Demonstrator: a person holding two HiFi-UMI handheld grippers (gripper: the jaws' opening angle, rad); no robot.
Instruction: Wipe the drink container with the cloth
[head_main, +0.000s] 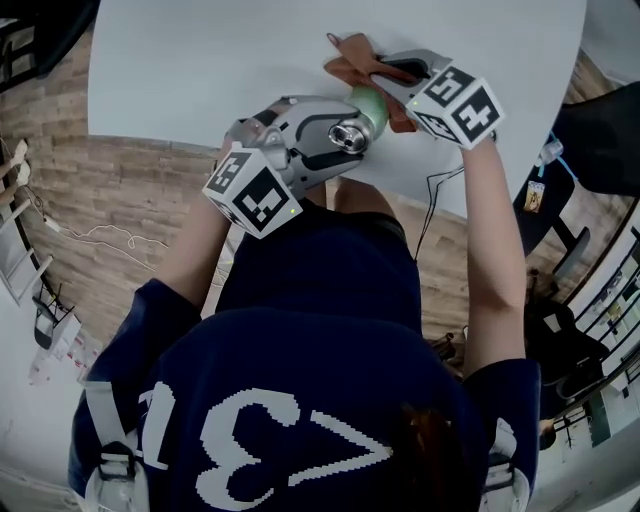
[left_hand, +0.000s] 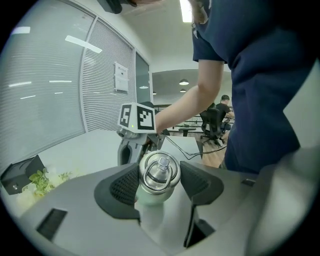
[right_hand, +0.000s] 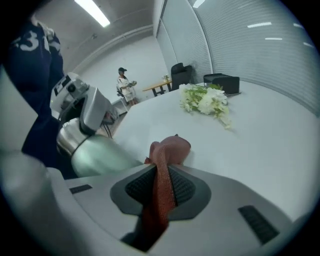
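Observation:
A pale green drink bottle with a silver cap and ring lies sideways above the table's near edge. My left gripper is shut on its cap end; the cap sits between the black pads in the left gripper view. My right gripper is shut on a reddish-brown cloth, which bunches out past the pads in the right gripper view. The cloth lies against the bottle's body, at the end away from the cap. The bottle's base is hidden under the cloth and right gripper.
The round white table carries a bunch of white flowers with green leaves and a black box on its far side. A cable hangs off the table's near edge. A person stands in the far room.

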